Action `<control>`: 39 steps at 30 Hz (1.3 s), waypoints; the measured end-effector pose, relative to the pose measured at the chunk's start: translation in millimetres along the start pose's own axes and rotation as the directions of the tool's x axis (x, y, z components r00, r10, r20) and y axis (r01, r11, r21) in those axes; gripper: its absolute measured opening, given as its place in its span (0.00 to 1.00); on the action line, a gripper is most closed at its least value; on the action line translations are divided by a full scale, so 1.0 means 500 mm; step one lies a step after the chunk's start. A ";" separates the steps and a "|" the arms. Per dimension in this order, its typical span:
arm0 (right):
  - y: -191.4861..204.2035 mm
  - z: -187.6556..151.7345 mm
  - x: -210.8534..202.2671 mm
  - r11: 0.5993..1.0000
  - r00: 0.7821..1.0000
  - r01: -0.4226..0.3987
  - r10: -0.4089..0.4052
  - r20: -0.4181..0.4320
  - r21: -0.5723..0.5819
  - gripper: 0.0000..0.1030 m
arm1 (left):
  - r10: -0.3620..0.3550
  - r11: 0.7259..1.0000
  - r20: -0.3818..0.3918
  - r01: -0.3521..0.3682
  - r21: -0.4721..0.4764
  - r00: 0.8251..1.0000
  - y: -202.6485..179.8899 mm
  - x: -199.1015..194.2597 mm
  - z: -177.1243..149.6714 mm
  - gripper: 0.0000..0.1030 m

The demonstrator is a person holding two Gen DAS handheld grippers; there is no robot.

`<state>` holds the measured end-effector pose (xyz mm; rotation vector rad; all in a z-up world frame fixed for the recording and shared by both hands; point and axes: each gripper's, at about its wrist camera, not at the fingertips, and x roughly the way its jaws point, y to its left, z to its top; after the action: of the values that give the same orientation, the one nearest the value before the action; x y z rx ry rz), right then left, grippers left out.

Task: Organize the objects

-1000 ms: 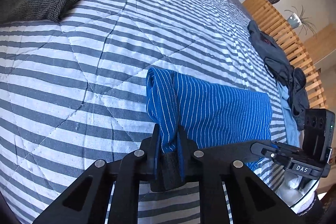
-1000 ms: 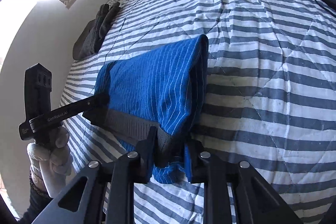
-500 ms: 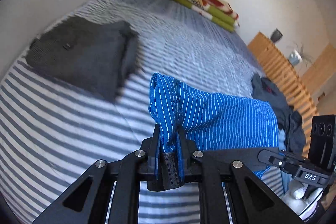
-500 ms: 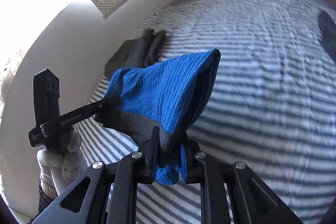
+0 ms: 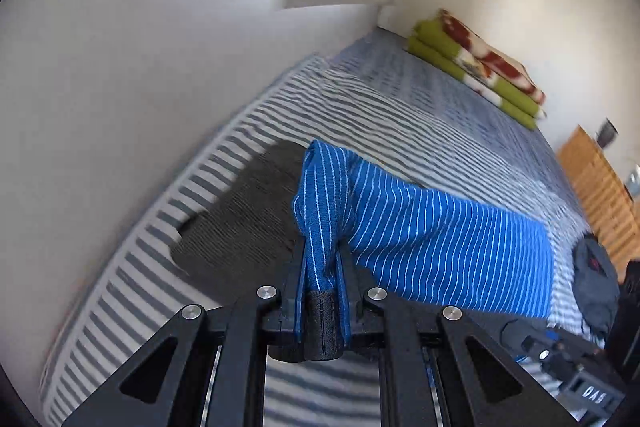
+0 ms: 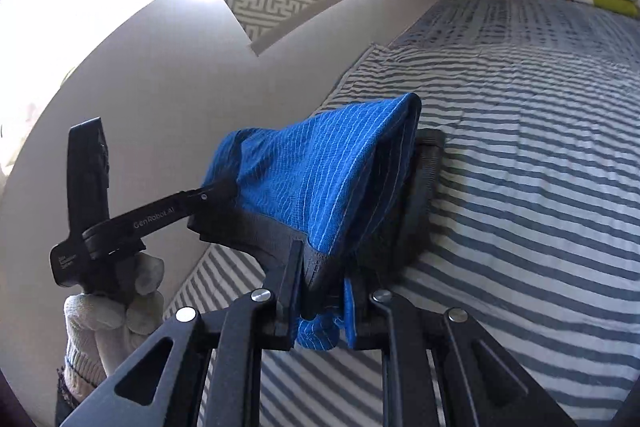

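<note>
A folded blue garment with thin white stripes [image 5: 440, 247] hangs between my two grippers, lifted above the striped bed [image 5: 420, 123]. My left gripper [image 5: 320, 267] is shut on one end of it. My right gripper [image 6: 324, 279] is shut on the other end, where a grey waistband [image 6: 260, 231] shows. The garment [image 6: 320, 171] hovers over a folded dark grey garment [image 5: 244, 227] lying near the bed's wall-side edge; only its edge [image 6: 428, 163] shows in the right wrist view. The left gripper also shows in the right wrist view [image 6: 216, 191].
A folded green, red and white blanket [image 5: 476, 67] lies at the bed's far end by the wall. Dark clothes [image 5: 592, 287] are heaped at the bed's right side near a wooden slatted frame [image 5: 600, 187]. A white wall [image 5: 140, 67] runs close along the left.
Both grippers have carried the blue garment up off the bed and toward the wall, so it now hangs over the dark grey folded garment. Both stay shut on it.
</note>
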<state>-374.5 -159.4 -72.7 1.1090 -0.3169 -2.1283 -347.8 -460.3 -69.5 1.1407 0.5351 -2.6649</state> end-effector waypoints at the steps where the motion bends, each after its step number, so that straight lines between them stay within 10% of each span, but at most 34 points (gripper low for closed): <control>1: 0.001 0.008 0.028 1.000 1.000 0.000 0.000 -0.003 0.007 0.15 | 0.018 1.000 -0.004 -0.018 -0.006 1.000 0.017 0.018 0.012 0.13; 8: 0.002 0.033 0.152 0.996 0.995 0.085 -0.086 -0.058 -0.017 0.15 | 0.096 0.995 -0.023 -0.097 -0.027 0.995 0.077 0.136 0.044 0.15; 15: -0.017 0.016 0.160 0.972 0.965 0.229 -0.235 -0.117 -0.060 0.33 | 0.154 0.976 -0.066 -0.163 -0.147 0.986 0.130 0.156 0.020 0.40; 22: -0.013 -0.009 0.029 0.967 0.968 0.229 -0.239 -0.083 -0.107 0.33 | 0.147 0.983 -0.046 -0.151 -0.103 0.988 0.100 0.041 -0.031 0.40; 39: -0.057 -0.258 -0.447 0.942 0.951 0.300 -0.307 -0.024 -0.151 0.33 | 0.013 0.977 0.039 -0.021 0.210 0.999 -0.320 -0.389 -0.389 0.40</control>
<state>-200.4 27.3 -26.5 1.1810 0.0375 -2.3455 -136.7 -229.0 -11.8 1.1391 0.2386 -2.7744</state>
